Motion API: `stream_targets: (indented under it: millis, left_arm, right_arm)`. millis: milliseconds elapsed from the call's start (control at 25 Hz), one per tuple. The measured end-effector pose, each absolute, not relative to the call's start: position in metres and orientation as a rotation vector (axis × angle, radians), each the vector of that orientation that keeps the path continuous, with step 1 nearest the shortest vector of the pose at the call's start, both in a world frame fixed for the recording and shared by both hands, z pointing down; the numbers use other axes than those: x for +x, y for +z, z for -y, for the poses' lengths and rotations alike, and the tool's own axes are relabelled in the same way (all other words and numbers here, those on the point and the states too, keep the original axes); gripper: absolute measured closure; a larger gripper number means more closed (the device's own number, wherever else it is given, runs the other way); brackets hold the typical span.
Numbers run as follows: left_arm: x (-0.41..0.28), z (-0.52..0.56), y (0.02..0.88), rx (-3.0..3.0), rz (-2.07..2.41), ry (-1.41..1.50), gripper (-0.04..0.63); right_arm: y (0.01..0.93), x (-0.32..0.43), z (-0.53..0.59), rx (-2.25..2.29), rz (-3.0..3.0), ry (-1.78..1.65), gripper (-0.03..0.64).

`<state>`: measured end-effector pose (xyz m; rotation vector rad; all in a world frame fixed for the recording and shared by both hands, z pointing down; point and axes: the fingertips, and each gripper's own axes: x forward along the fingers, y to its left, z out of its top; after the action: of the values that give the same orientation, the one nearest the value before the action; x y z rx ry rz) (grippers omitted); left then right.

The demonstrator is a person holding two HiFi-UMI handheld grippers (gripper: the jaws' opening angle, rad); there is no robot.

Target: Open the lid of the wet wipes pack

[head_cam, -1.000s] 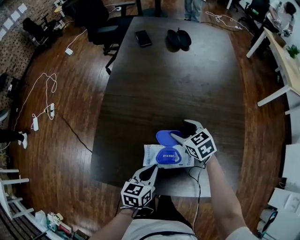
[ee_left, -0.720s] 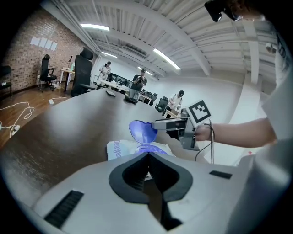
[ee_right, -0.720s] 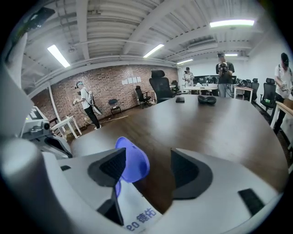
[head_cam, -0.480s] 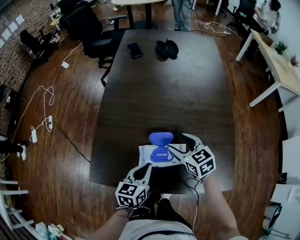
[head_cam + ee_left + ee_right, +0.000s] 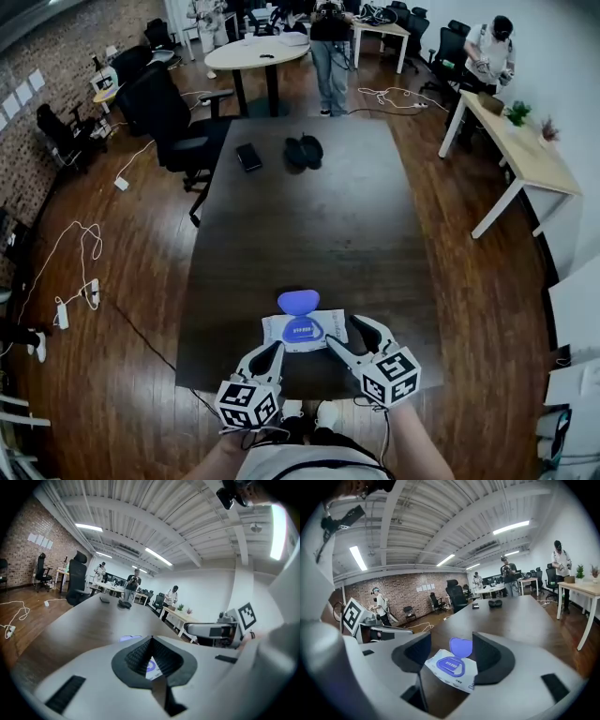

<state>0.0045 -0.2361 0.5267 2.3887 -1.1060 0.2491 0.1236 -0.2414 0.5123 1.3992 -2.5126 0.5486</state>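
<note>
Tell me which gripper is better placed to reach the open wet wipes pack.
Probably the right gripper: its jaws, having just closed slightly, are open, empty and lined up on the wet wipes pack with its lid raised. The left gripper is shut, back from the pack's near edge.

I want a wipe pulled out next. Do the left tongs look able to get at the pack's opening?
Probably yes: the lid is flipped open and nothing stands between the left tongs and the wet wipes pack. They are shut, so they'd need opening first.

Head down — gripper views low, apparently sharing pack [image 5: 303, 331].
</note>
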Motion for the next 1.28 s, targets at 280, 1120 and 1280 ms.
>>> stream_targets:
  millis: [280, 1120, 1280]
  left_arm:
    - [-0.002, 0.228, 0.472, 2.476, 1.145, 0.155, 0.594]
    - [0.004, 0.145, 0.46, 2.502, 1.188, 0.178, 0.594]
    - [-0.003, 0.133, 0.452, 2.519, 1.192, 0.162, 0.594]
  right_arm:
    - [0.466, 0.144, 0.188, 1.541, 2.547, 0.517, 0.385]
    - [0.457, 0.16, 0.11, 1.499, 2.661, 0.424, 0.61]
    - [0.445, 0.158, 0.098, 1.511, 2.673, 0.391, 0.609]
